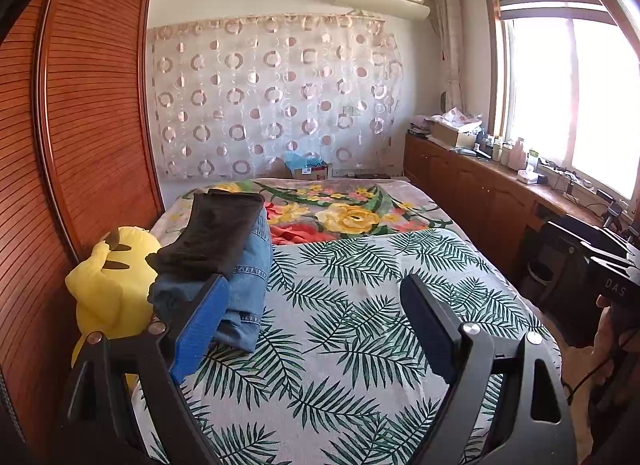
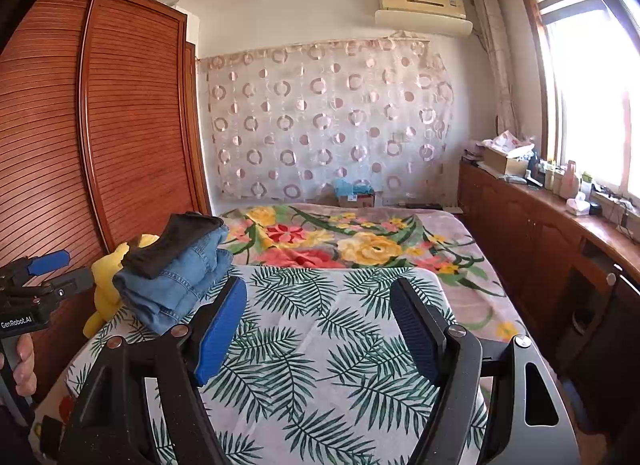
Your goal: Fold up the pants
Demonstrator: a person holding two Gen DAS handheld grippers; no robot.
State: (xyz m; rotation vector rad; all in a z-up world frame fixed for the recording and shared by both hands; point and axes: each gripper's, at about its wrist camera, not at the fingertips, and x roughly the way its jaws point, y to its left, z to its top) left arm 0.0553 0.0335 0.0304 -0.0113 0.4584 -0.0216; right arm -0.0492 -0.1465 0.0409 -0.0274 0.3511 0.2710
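Pants look done: folded jeans [image 1: 248, 285] stacked with dark folded pants [image 1: 216, 233] on top, at bed's left edge beside yellow plush [image 1: 112, 285]. Left gripper [image 1: 308, 325] and right gripper [image 2: 320, 325] both spread apart, empty, over leaf-print quilt [image 1: 360, 285]. Nothing unfolded visible.

Left gripper [image 1: 316, 321]: black angular frame, two long fingers, round silver screws at finger pivots, triangular cutouts in side plates. Left finger [image 1: 196, 329] faced with blue ribbed pad; right finger's pad dark, ribbed. Seen from right wrist view: black body, white "GenRobot.AI" lettering, blue pad at tip, black handle.

Right gripper [image 2: 320, 329]: same build, black frame, silver screws, blue ribbed pad [image 2: 220, 329] on left finger, dark navy ribbed pad on right. Seen from left wrist view: black housing, pale "DAS" letters, thin black cable below.
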